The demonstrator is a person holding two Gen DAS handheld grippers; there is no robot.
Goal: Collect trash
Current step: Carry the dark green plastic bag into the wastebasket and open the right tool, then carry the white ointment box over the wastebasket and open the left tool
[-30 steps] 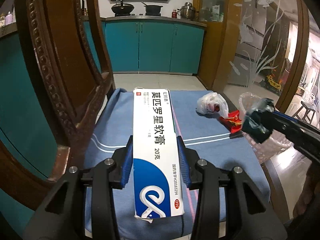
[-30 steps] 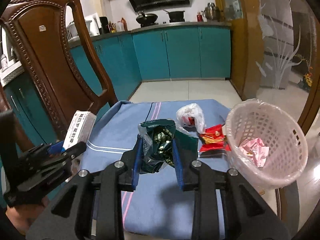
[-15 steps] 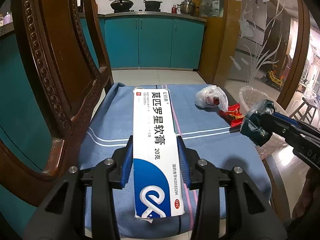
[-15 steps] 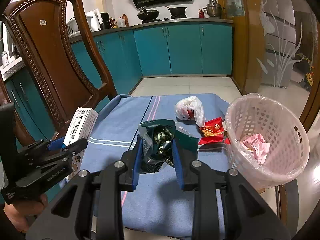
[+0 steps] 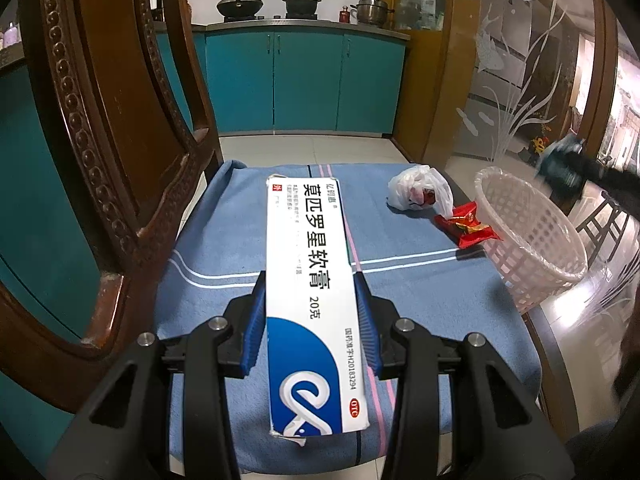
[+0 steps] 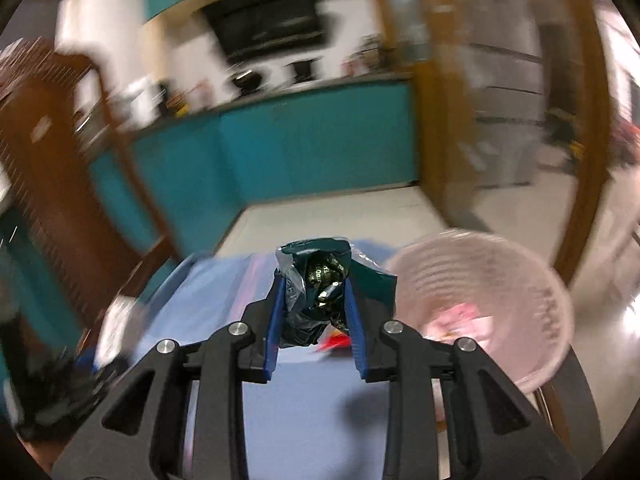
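Blue pads of the left gripper (image 5: 310, 320) clamp a white-and-blue medicine box (image 5: 312, 304) above the blue cloth (image 5: 420, 292); the right gripper (image 6: 314, 304) pinches a dark crumpled wrapper (image 6: 320, 292), pink basket (image 6: 500, 280) just beside its right.

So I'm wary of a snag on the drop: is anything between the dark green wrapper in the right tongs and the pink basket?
Nothing visible. The right tongs hold the crumpled dark green wrapper beside the pink plastic lattice basket, whose mouth is open. The red foil packet lies low on the blue cloth, out of the path.
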